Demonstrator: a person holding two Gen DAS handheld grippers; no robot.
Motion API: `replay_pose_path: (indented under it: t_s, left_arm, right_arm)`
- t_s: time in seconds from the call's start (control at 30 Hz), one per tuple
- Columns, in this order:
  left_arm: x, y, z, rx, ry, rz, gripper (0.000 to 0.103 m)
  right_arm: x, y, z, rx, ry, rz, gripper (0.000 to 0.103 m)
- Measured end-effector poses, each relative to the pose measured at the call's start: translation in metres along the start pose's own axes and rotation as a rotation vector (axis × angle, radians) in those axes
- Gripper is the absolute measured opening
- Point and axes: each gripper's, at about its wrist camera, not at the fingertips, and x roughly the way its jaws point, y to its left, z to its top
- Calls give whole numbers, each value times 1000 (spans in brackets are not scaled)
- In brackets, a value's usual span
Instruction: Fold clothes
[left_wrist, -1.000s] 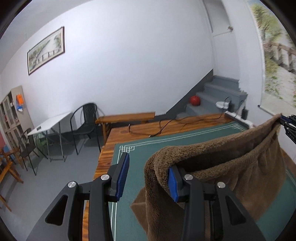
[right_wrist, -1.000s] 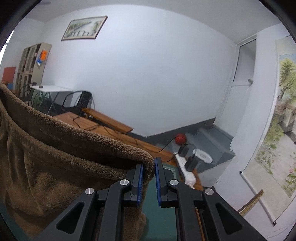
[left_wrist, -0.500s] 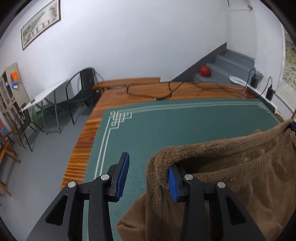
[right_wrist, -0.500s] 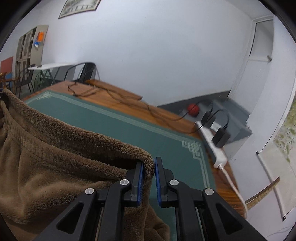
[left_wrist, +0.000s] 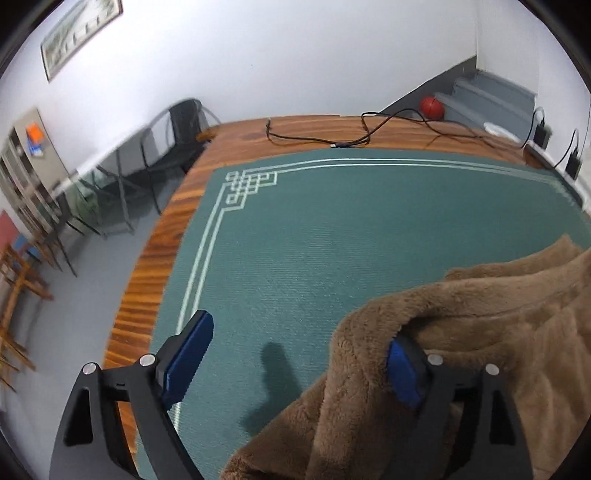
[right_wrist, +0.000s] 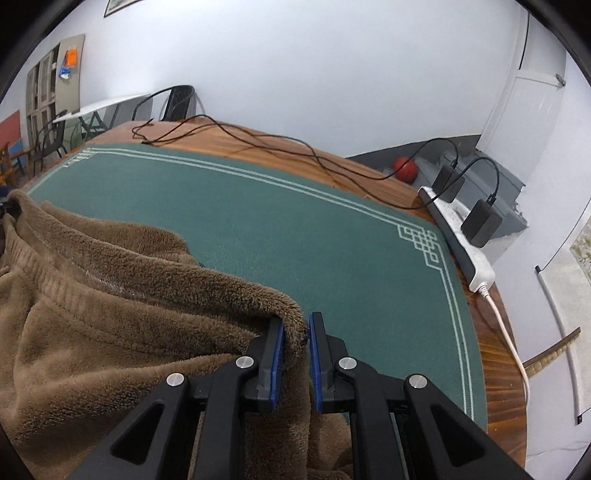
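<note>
A brown fleece garment (left_wrist: 480, 332) hangs between my two grippers above a green mat (left_wrist: 332, 229). My left gripper (left_wrist: 299, 332) is open. Its fingers stand wide apart, and the garment's edge is draped over the right finger only, hiding its tip. In the right wrist view my right gripper (right_wrist: 295, 321) is shut on the other corner of the garment (right_wrist: 110, 314). The ribbed edge of the cloth runs off to the left, and its lower folds sag toward the mat (right_wrist: 295, 221).
The mat lies on a wooden table (left_wrist: 155, 258). Black cables (left_wrist: 332, 140) cross the far side. A white power strip (right_wrist: 461, 236) with two black adapters sits along the right edge. Chairs (left_wrist: 184, 122) and a red ball (left_wrist: 432, 108) are beyond the table.
Both grippers have tipped forward and come down toward the mat, carrying the garment lower over it. The left stays open and the right stays shut on the cloth.
</note>
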Motion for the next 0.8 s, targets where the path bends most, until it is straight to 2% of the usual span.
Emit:
replay_pose_path:
  t_s: [0.2,0.27,0.4,0.43,0.47,0.5,0.53,0.67,0.77,0.8]
  left_arm:
    - [-15,16,-4,-49,5,-99,90]
    - [-20,21,-5,-66,6,-133,91]
    - [-25,21,-6,-89,39,-238,91]
    - [-26,20,-6,-94,50,-268,91]
    - [-27,20,-6,-98,60,-298,92]
    - [-28,19,-5,-103,71,-327,92]
    - [-29,18,-5,-108,82,-356,92]
    - [-39,0,-3,20,29,-199,92]
    - [-38,-11,-2,130,13,-123,92]
    - [-36,-14,-2,160,12,-118,92]
  right_arm:
    - [-16,-17,-2,93,-53,123,14]
    - [-23,-24,-5,123,-68,158,18]
    - [-34,-22,-10,95,-92,158,29]
    - [-37,-21,-11,89,-98,156,40]
    - [-40,-20,-12,88,-107,152,60]
    - [-43,-21,-13,88,-116,149,67]
    - [-46,-21,-13,87,-124,142,68]
    - [-57,-20,-15,58,-135,141,68]
    - [-60,-18,-17,9,-128,130,68]
    - [-59,-18,-19,-1,-125,129,68]
